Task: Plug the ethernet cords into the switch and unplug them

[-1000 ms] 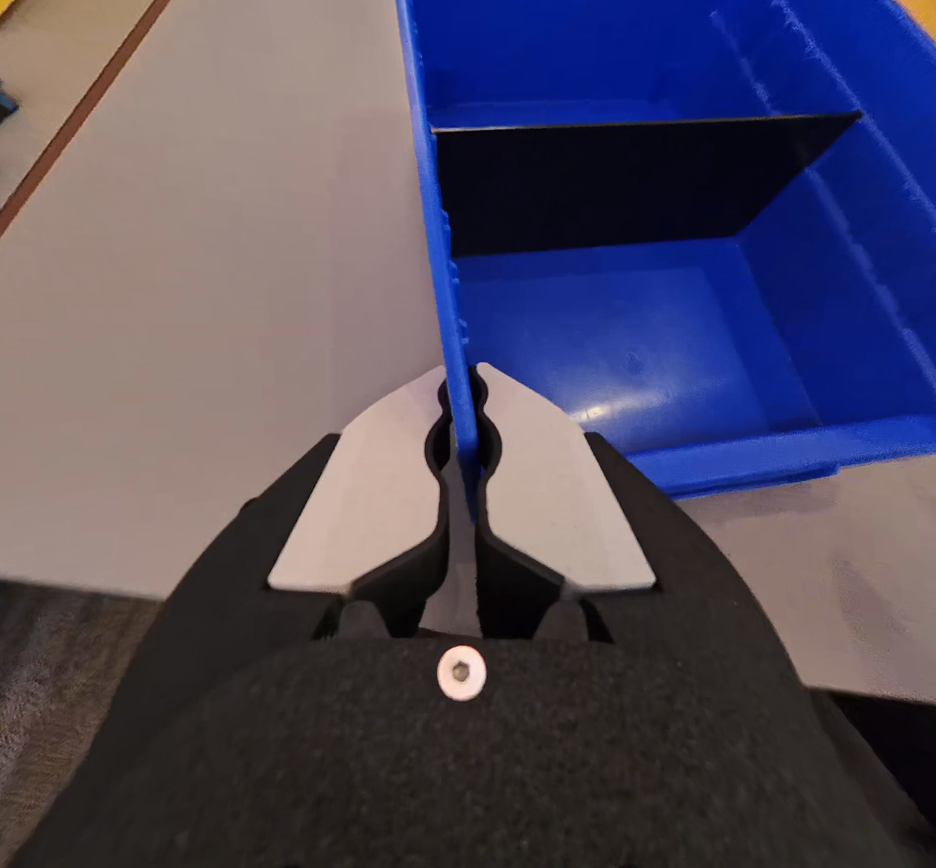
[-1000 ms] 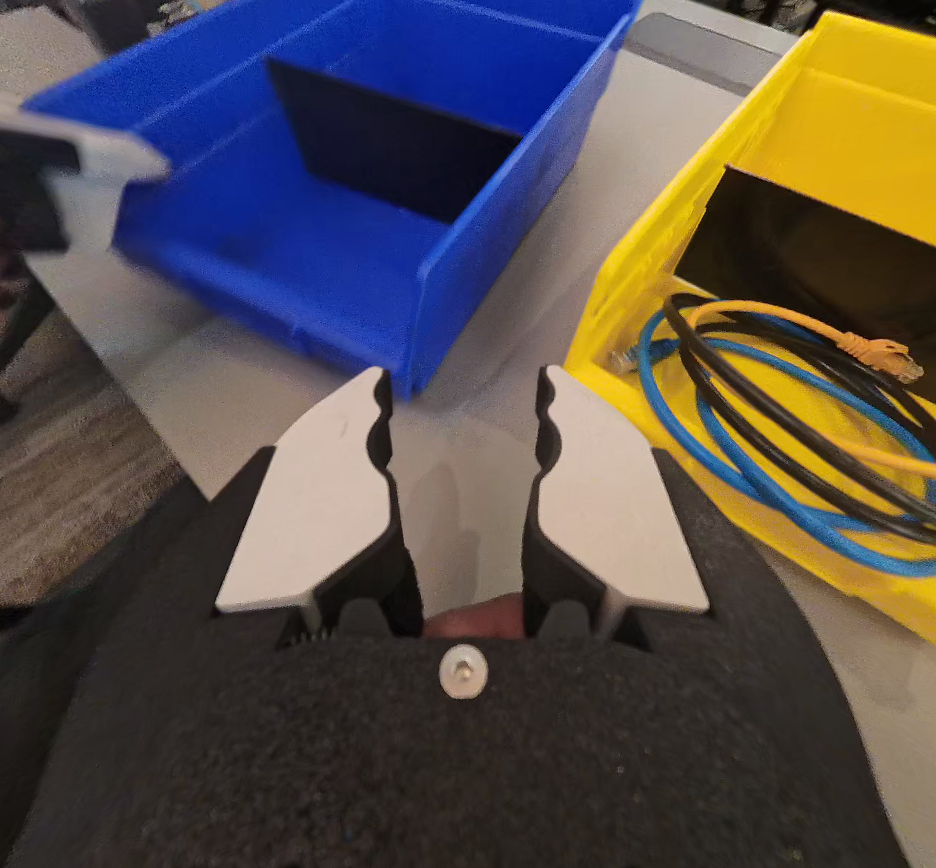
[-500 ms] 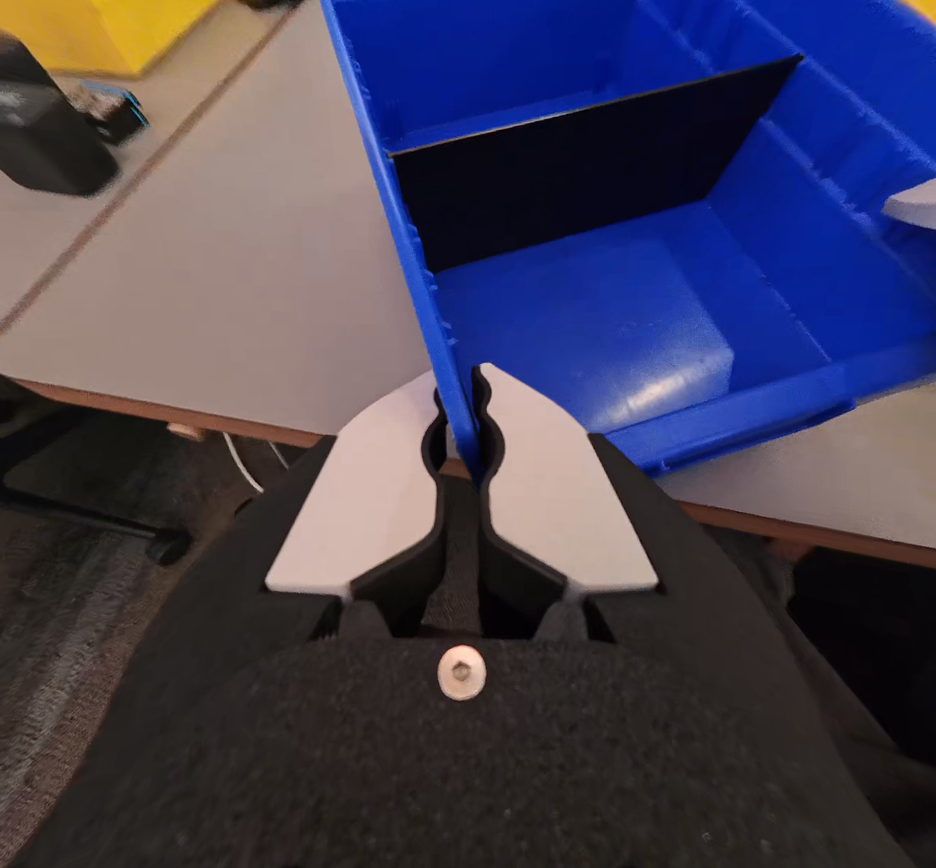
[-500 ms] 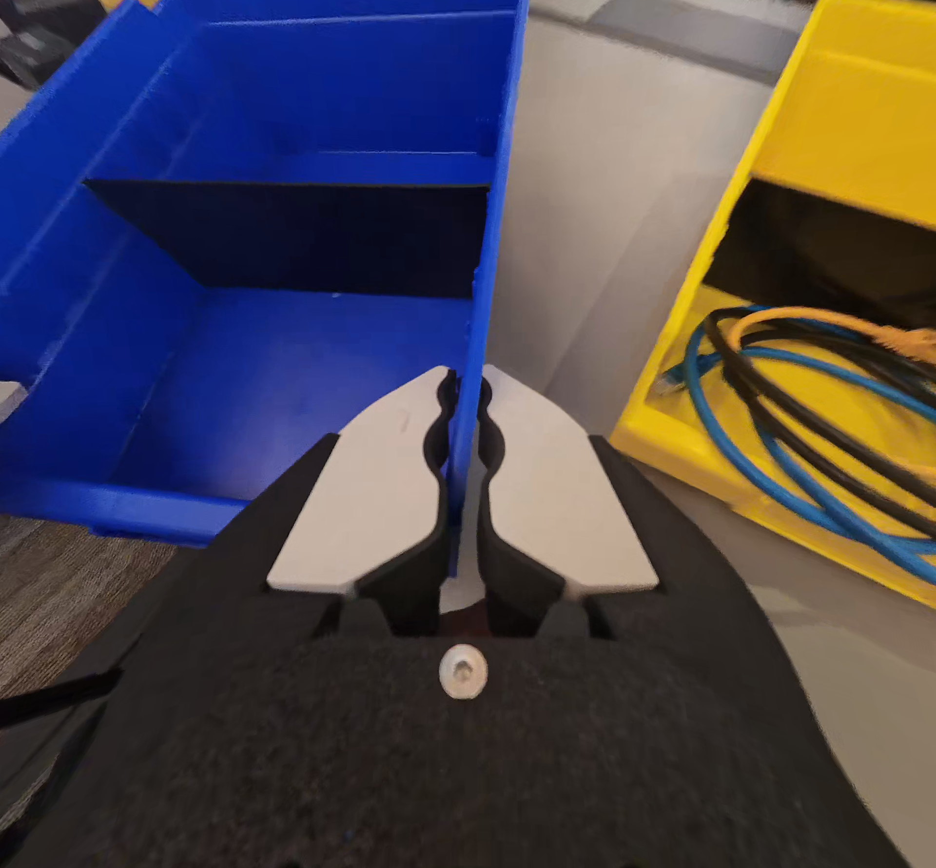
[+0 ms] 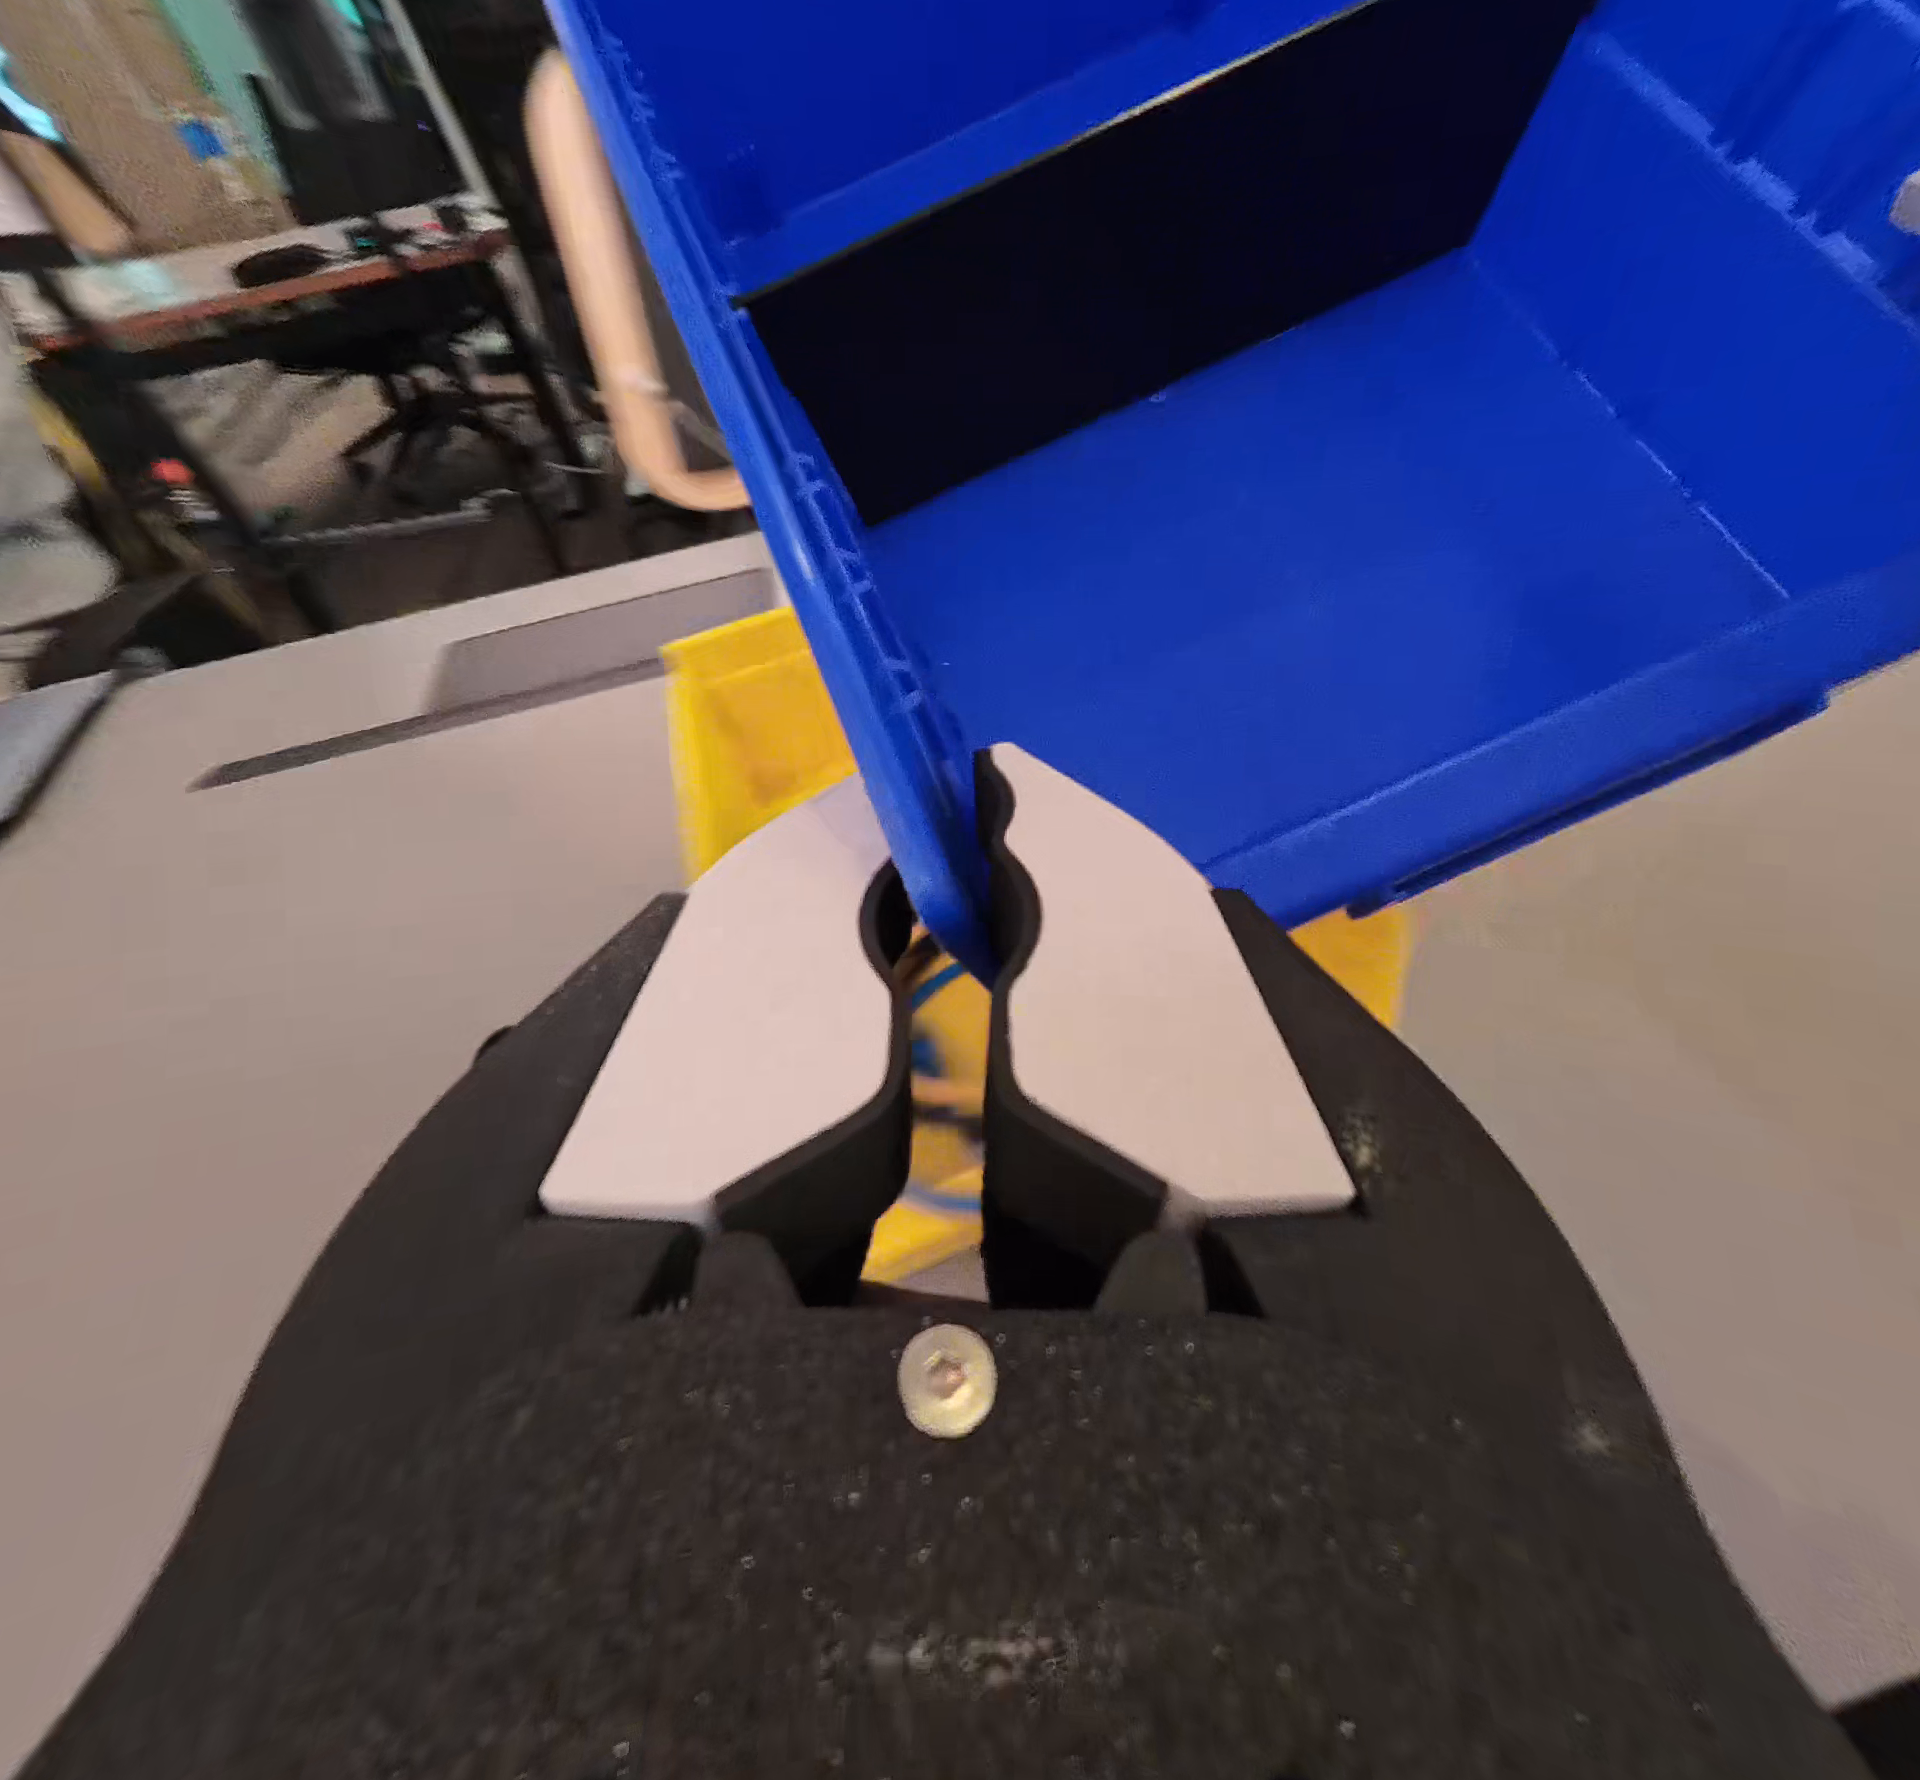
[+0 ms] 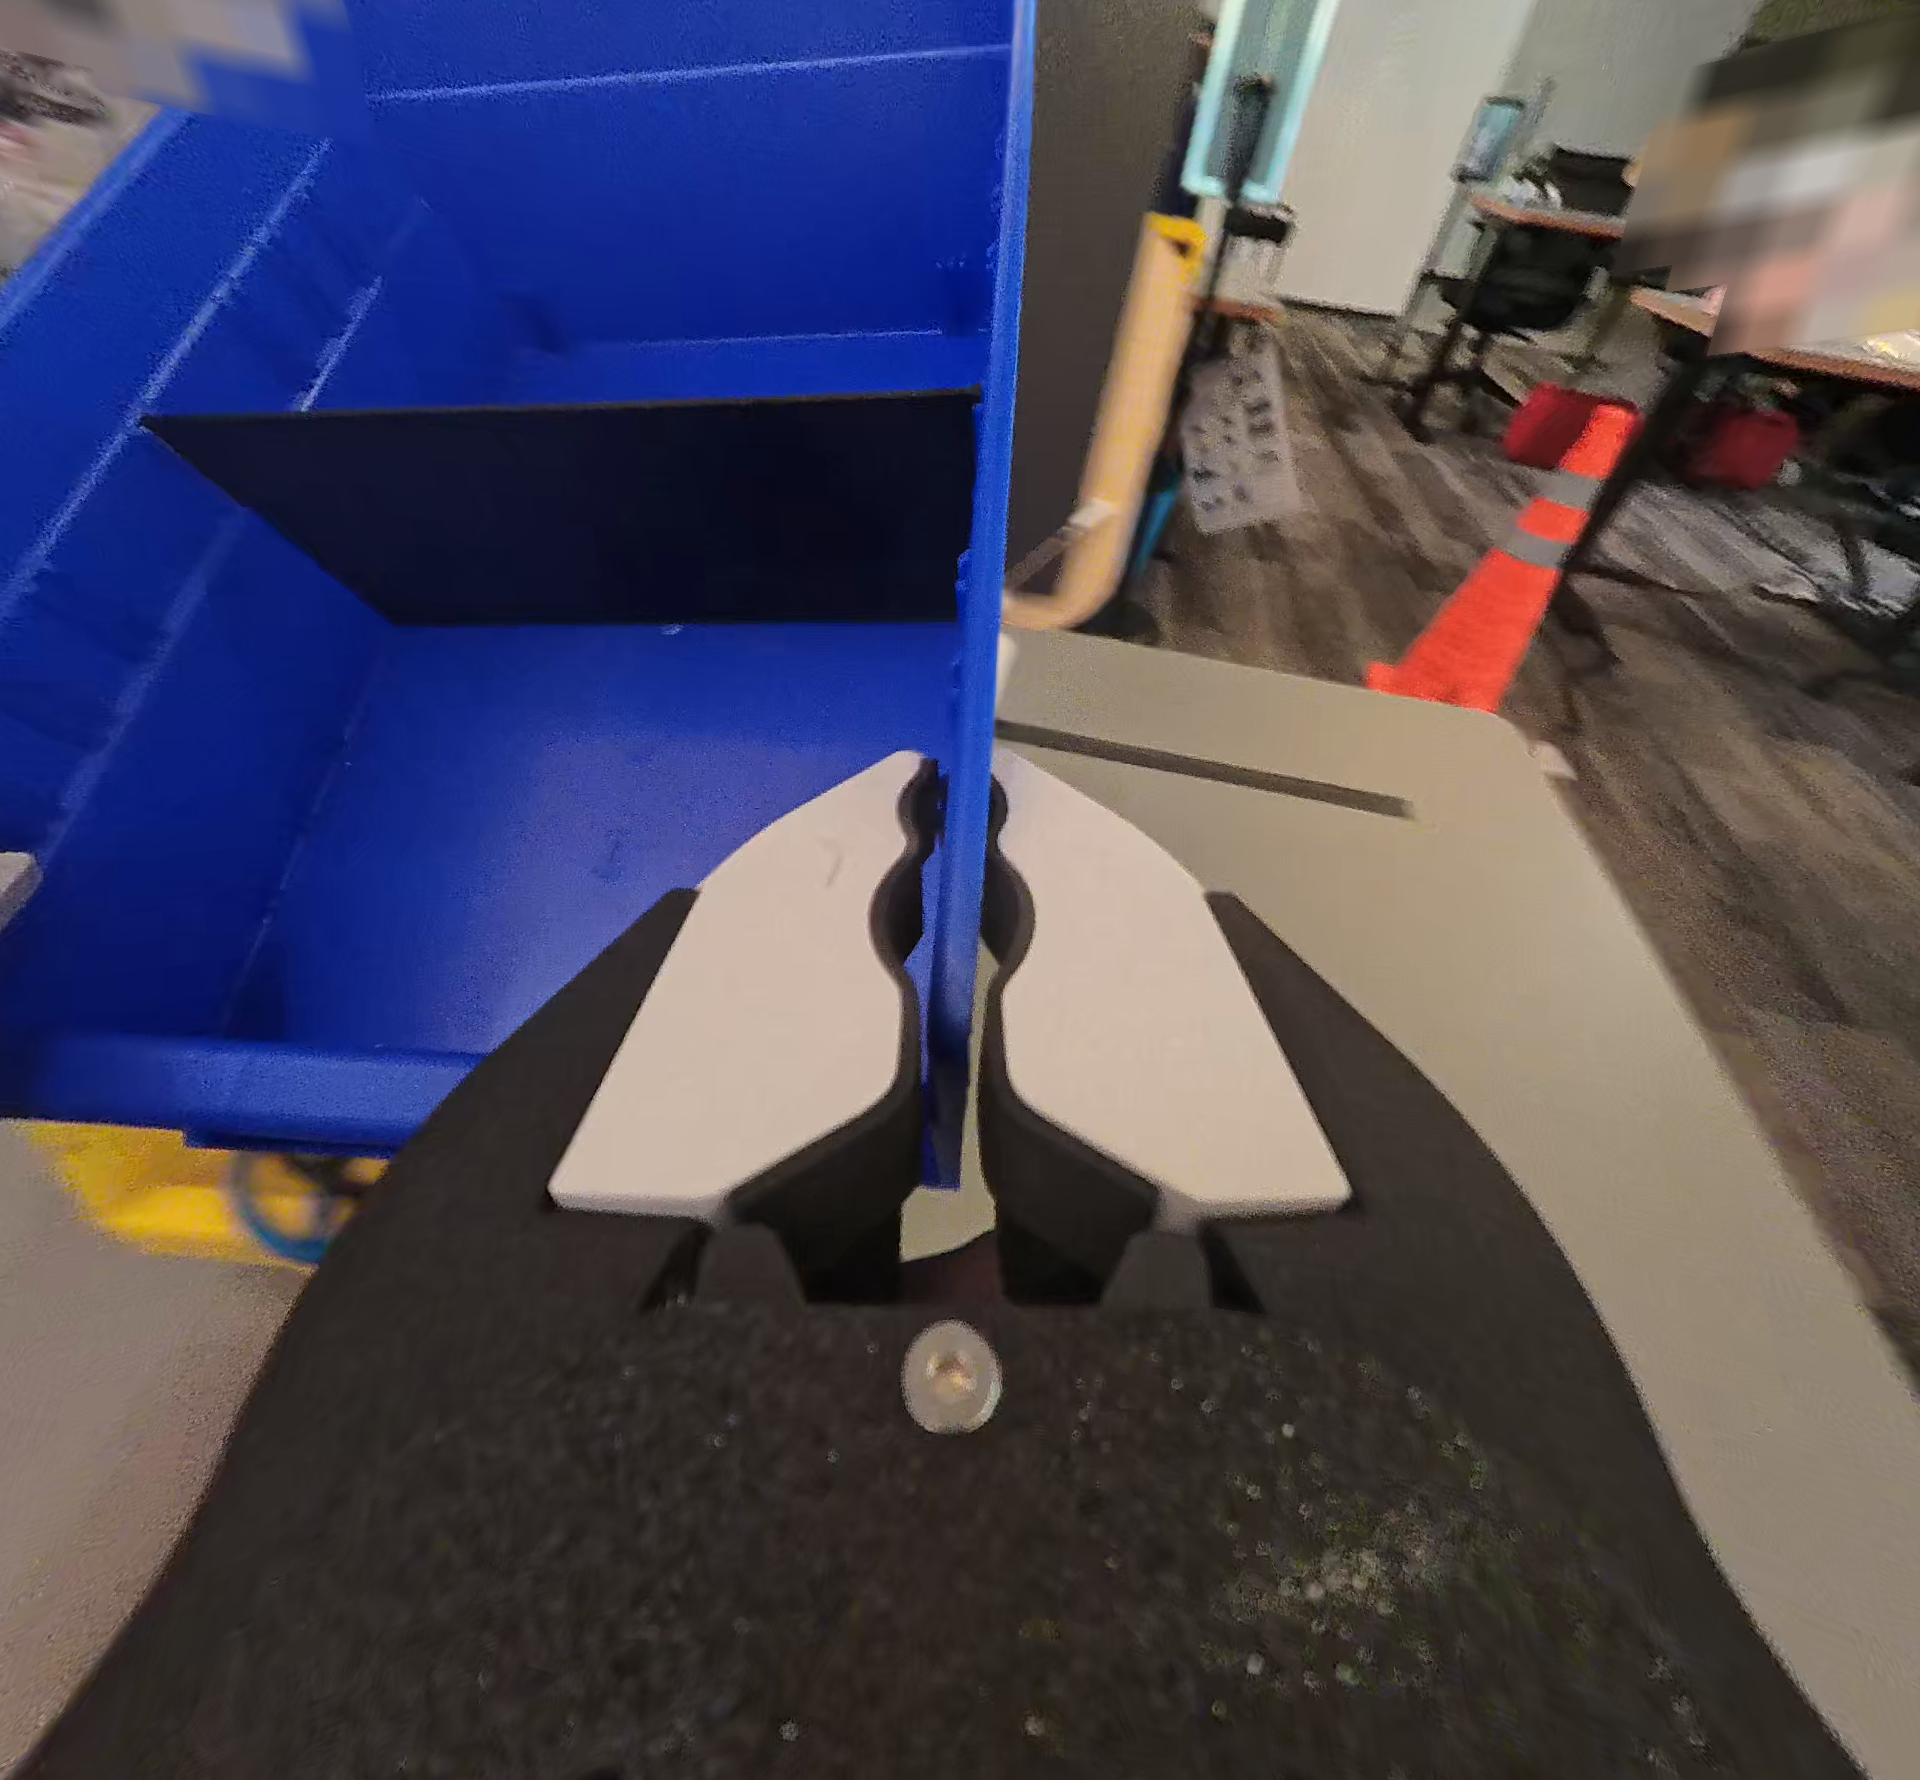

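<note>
The grey tabletop (image 5: pixel 312 899) lies under a blue bin (image 5: pixel 1299 587) with a black divider (image 5: pixel 1143 296), held tilted above a yellow bin (image 5: pixel 748 722). The left tongs (image 5: pixel 951 857) are clenched on one side wall, the right tongs (image 6: pixel 961 857) on the opposite wall. Between the left fingers, blue and orange ethernet cords (image 5: pixel 940 1055) show in the yellow bin.

One blue bin (image 5: pixel 1299 587) with one black divider (image 5: pixel 1143 276), one yellow bin (image 5: pixel 758 722), one orange cone (image 6: pixel 1496 587), two grippers.
</note>
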Motion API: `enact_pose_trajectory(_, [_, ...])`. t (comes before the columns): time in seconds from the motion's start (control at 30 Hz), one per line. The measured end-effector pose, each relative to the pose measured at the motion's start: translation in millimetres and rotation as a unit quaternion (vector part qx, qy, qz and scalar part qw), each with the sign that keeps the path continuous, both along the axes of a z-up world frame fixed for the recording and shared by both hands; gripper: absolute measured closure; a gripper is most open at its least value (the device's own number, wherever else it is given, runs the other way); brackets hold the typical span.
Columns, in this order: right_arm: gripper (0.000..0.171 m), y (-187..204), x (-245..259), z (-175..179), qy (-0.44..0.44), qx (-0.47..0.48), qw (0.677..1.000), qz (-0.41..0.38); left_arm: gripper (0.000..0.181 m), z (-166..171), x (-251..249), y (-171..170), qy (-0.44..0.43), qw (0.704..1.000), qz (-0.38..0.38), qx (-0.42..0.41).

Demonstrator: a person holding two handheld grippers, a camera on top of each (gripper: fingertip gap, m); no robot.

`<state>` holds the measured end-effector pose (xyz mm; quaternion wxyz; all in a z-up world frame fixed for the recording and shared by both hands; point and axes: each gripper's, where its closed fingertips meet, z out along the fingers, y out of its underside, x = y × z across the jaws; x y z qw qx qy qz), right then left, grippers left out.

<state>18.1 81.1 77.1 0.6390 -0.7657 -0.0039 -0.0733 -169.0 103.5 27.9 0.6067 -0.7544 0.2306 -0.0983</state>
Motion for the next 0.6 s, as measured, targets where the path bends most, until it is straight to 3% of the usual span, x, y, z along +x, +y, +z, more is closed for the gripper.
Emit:
enact_pose_trajectory(0.13, [0.165, -18.7, 135.6, -18.4, -0.04, -0.07, 0.993, -0.081, 0.173, -21.3, 138.9, 7.6, 0.023, 0.996, -0.072, -0.036])
enact_pose_trajectory(0.2, [0.164, -30.7, 190.0, -47.8, -0.056, -0.114, 0.987, -0.099, 0.173, -46.8, 194.6, 4.3, 0.033, 0.992, -0.102, -0.058])
enact_pose_trajectory(0.27, [0.164, -37.5, 227.7, -87.5, -0.016, -0.146, 0.984, -0.102, 0.174, -74.2, 232.5, 1.9, 0.04, 0.99, -0.114, -0.079])
enact_pose_trajectory(0.43, [0.163, -41.1, 267.6, -176.8, 0.034, -0.205, 0.973, -0.102, 0.174, -140.0, 271.7, 1.3, 0.064, 0.983, -0.115, -0.129])
enact_pose_trajectory(0.6, [0.164, -36.3, 268.3, -209.8, 0.085, -0.197, 0.973, -0.08, 0.169, -166.8, 269.4, -14.6, 0.075, 0.981, -0.122, -0.133])
